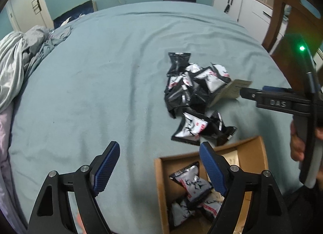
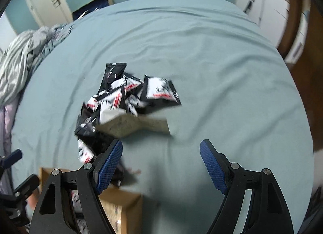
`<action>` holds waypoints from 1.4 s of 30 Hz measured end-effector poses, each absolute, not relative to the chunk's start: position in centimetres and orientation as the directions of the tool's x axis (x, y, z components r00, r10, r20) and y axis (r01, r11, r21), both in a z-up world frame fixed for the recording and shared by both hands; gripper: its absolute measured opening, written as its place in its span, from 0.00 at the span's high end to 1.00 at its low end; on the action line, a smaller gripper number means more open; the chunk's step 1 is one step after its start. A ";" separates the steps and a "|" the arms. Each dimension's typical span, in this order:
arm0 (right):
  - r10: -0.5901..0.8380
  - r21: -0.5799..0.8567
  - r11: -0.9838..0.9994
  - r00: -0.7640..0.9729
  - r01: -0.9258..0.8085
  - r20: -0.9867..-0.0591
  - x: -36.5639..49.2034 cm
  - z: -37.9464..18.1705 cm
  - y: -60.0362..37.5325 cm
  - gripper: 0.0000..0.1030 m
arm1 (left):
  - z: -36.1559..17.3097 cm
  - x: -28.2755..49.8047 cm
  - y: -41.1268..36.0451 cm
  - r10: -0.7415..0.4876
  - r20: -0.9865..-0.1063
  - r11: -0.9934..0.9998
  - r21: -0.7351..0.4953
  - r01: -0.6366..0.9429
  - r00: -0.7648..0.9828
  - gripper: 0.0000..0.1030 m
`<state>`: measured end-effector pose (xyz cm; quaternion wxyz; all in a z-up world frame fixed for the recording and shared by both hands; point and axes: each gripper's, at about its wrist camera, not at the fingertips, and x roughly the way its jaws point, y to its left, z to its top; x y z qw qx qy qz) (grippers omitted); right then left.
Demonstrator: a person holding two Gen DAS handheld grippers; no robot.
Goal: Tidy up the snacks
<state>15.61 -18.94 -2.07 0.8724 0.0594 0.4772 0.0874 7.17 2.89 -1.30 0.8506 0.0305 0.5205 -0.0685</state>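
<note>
I am working over a bed (image 1: 101,72) covered in a teal sheet, moving snack packets (image 1: 189,88) from a loose pile into a cardboard box (image 1: 161,193) at the near edge. The left gripper (image 1: 159,167) is hanging with its jaws spread wide and nothing between them; one blue pad is sitting over the bare sheet, the other over the box's open top, where a few packets (image 1: 191,181) are already lying. The right gripper (image 2: 161,165) is also standing open and empty, pointing down at bare sheet just right of the pile (image 2: 125,100).

In my judgement the step in hand is fetching the next packet. To do it well, I am planning to single out a packet at the pile's edge instead of diving into the middle, where the crinkly wrappers overlap and two could come up together. The one nearest the box (image 1: 190,129) looks like the easiest pick. A pale card-like piece (image 2: 139,125) is lying just ahead of the right jaws, touching the pile; motion blur is keeping me from telling what it is. From the right wrist view, the pile is sitting ahead and to the left of the jaws, so I would need to swing left before closing. The box (image 2: 121,203) is lying below the left pad there.
</note>
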 end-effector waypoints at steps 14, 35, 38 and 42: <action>0.273 0.193 0.959 0.504 -0.207 -0.819 18.7 -4.4 -16.1 0.95 | -4.7 11.0 5.9 -0.104 -0.916 0.993 -0.119 -0.016 0.388 0.20; 0.387 0.476 0.871 0.763 -0.120 -0.517 -4.0 0.8 -25.5 0.98 | -6.8 16.5 1.4 -0.187 -0.953 0.969 -0.138 0.206 0.238 0.20; 0.425 0.478 0.860 0.769 -0.178 -0.477 -6.8 0.8 -24.6 0.98 | -7.8 18.8 1.7 -0.258 -0.941 0.962 -0.229 0.150 0.218 0.19; 0.408 0.426 0.881 0.787 -0.207 -0.463 -6.7 0.7 -23.8 0.98 | -9.2 21.0 2.4 -0.361 -0.912 0.933 -0.354 0.070 0.194 0.19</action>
